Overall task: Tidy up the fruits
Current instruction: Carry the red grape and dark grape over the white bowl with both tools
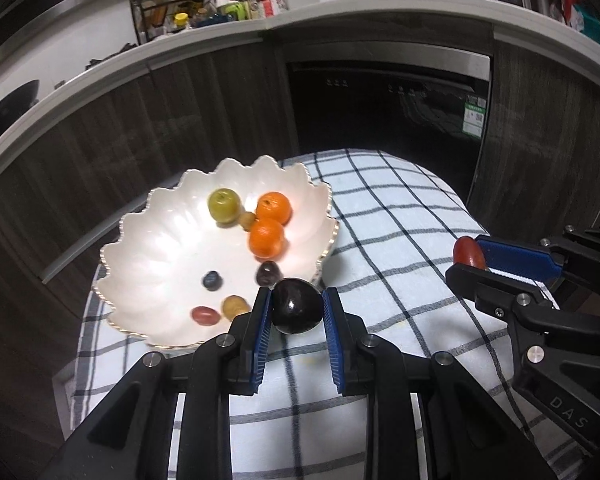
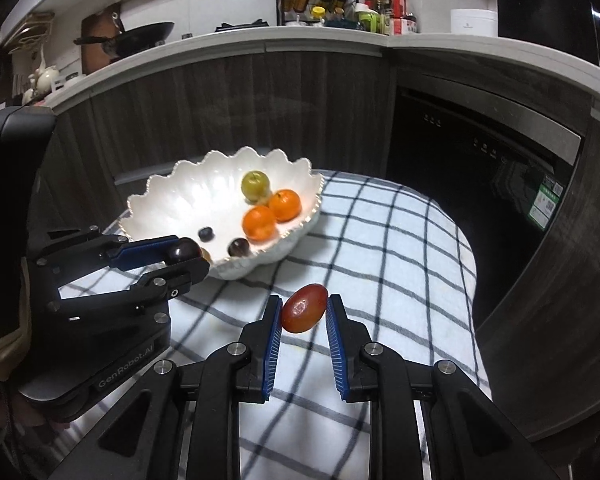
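A white scalloped bowl (image 1: 148, 256) sits on a checked cloth (image 1: 400, 216). It holds a green apple (image 1: 224, 204), two oranges (image 1: 274, 208), a blueberry (image 1: 212, 280), a dark grape (image 1: 267, 273) and small red and yellow fruits. My left gripper (image 1: 297, 308) is shut on a dark plum (image 1: 297, 311), held at the bowl's near right rim. My right gripper (image 2: 303, 311) is shut on a red oval fruit (image 2: 304, 308), held above the cloth to the right of the bowl (image 2: 172, 208). Each gripper shows in the other's view: the left (image 2: 188, 258), the right (image 1: 466, 260).
The cloth covers a small round table (image 2: 420, 240). Behind it run dark wood cabinets and a black oven (image 1: 388, 108). The white counter (image 1: 340, 8) above carries a spice rack, bottles and a wok.
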A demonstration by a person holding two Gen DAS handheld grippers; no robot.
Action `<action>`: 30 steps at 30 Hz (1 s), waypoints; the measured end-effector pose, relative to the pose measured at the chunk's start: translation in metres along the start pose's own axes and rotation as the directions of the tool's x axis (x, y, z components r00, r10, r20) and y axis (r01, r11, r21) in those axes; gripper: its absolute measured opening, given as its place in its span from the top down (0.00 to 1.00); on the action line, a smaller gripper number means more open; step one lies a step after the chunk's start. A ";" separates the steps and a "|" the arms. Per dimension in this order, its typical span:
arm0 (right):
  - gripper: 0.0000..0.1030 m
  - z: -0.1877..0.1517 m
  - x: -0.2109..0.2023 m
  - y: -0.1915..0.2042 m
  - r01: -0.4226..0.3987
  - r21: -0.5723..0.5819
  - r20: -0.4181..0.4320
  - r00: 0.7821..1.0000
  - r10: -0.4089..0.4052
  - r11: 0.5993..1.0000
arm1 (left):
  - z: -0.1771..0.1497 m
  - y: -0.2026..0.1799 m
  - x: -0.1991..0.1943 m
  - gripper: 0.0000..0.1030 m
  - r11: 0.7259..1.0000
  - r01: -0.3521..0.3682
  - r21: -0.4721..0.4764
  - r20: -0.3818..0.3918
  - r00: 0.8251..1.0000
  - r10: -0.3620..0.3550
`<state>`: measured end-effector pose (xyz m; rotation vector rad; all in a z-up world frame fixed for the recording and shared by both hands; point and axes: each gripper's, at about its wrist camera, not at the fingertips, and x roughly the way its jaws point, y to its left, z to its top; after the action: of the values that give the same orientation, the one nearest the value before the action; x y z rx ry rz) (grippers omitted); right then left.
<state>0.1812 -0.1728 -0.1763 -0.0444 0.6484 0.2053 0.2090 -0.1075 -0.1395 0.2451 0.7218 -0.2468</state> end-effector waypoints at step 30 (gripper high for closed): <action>0.77 0.071 0.034 0.079 -0.055 -0.061 0.037 0.998 0.057 0.997 | 0.015 0.115 0.000 0.74 0.987 -0.069 -0.147 0.036 0.996 0.075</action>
<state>0.2340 -0.0824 -0.1380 -0.0800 0.6056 0.2793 0.2536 -0.0032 -0.1130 0.1266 0.6850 -0.1288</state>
